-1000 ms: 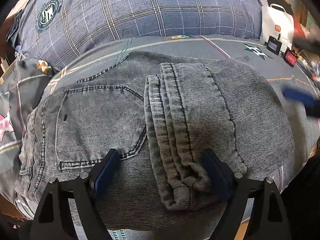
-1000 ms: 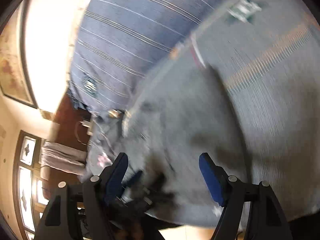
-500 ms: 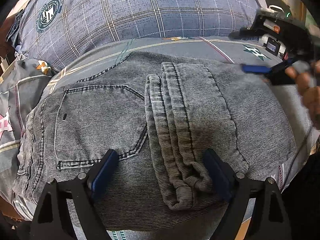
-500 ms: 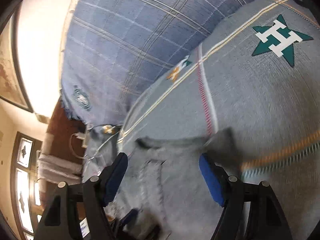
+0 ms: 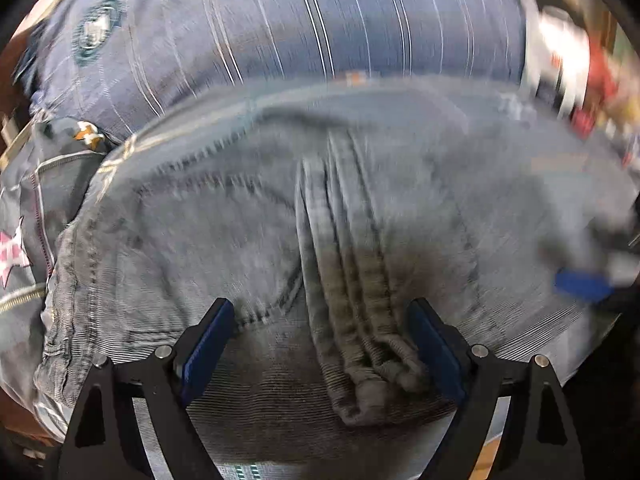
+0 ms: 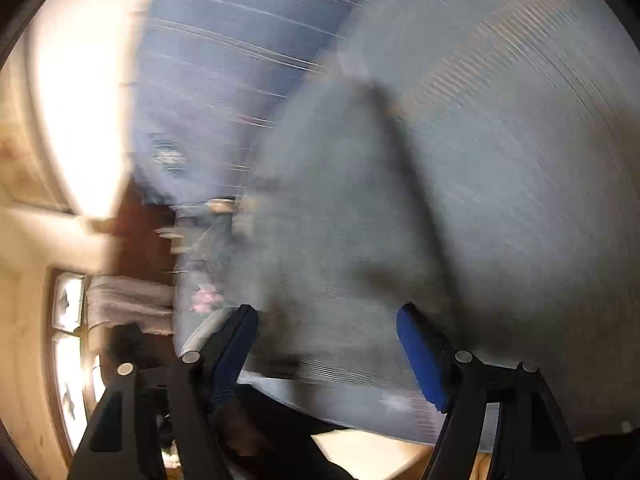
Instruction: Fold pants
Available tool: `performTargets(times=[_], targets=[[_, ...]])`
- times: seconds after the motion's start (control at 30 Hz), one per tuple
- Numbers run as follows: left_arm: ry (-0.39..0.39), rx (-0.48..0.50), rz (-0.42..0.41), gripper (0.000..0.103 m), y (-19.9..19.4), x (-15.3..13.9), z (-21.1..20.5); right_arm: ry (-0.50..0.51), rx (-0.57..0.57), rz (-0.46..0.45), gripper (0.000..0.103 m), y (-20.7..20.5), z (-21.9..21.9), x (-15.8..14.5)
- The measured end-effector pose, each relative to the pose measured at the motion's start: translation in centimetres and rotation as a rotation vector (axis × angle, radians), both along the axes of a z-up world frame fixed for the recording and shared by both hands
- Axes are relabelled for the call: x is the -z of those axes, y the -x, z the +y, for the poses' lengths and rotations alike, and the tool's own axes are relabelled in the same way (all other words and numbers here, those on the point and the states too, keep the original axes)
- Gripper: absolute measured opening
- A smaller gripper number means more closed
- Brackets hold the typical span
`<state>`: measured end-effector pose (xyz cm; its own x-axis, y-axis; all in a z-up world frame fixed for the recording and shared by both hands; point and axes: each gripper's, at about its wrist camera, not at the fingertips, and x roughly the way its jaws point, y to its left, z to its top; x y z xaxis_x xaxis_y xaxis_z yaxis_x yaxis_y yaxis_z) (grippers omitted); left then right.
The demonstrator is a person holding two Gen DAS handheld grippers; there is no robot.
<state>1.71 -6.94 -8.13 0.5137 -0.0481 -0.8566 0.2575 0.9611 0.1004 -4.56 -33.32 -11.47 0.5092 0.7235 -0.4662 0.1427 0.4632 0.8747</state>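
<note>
Left wrist view: pillow's [image 5: 280,24] round emblem [image 5: 94,32] is blurred, unreadable.

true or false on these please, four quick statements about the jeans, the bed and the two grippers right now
1. The grey jeans lie folded on the bed. True.
2. The left gripper is clamped shut on a red towel. False: its jaws stand wide over the jeans' bunched seam.
3. A blue plaid pillow lies beyond the jeans. True.
4. The right gripper holds a white shirt. False: its jaws are closing with grey fabric between them, and the view is too blurred to show a grip.
</note>
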Motion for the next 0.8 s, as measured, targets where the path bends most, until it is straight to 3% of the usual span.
performTargets(times=[0.07, 0.17, 0.23, 0.27, 0.3, 0.37, 0.53, 0.6, 0.67, 0.7, 0.73, 0.8], targets=[[0.030, -0.024, -0.040, 0.089, 0.5, -1.2, 0.4, 0.000, 0.008, -0.001, 0.073, 0.2, -0.1, -0.9], [0.071, -0.012, -0.111, 0.089, 1.3, -3.1, 0.4, 0.021, -0.010, -0.089, 0.074, 1.2, 0.3, -3.2], [0.042, 0.005, -0.077, 0.089, 1.1, -2.2, -0.2, 0.059, -0.031, -0.096, 0.075, 1.4, 0.9, -2.9], [-0.017, 0.019, -0.029, 0.089, 0.6, -0.7, -0.8, 0.108, -0.034, -0.047, 0.074, 1.2, 1.1, -1.8], [-0.049, 0.026, -0.012, 0.091, 0.4, 0.3, -1.0, 0.081, -0.030, -0.013, 0.074, 1.0, 0.9, -0.6], [-0.015, 0.007, -0.041, 0.092, 0.6, 0.1, -0.5, 0.060, -0.029, 0.002, 0.074, 0.8, 0.1, -1.6], [-0.015, 0.012, -0.037, 0.092, 0.2, 0.4, -0.6, 0.074, -0.072, -0.149, 0.074, -1.9, 0.0, -6.8], [0.003, 0.008, -0.028, 0.092, -0.1, 0.6, -0.3, 0.089, -0.067, -0.118, 0.074, -3.9, 0.1, -5.9], [0.018, 0.009, -0.022, 0.092, 0.3, 0.0, -0.1, 0.112, -0.063, 0.004, 0.073, -5.5, -0.2, -2.7], [0.034, 0.010, -0.036, 0.092, 0.6, -0.5, 0.0, 0.074, -0.046, 0.020, 0.073, -5.7, -0.6, -1.7], [0.053, 0.007, -0.055, 0.092, 1.0, -1.0, 0.2, 0.067, -0.039, 0.016, 0.073, -5.7, -0.3, -2.2], [0.100, 0.019, -0.074, 0.092, 1.3, -1.9, 0.2, 0.143, -0.069, -0.034, 0.073, -5.6, 0.0, -4.6]])
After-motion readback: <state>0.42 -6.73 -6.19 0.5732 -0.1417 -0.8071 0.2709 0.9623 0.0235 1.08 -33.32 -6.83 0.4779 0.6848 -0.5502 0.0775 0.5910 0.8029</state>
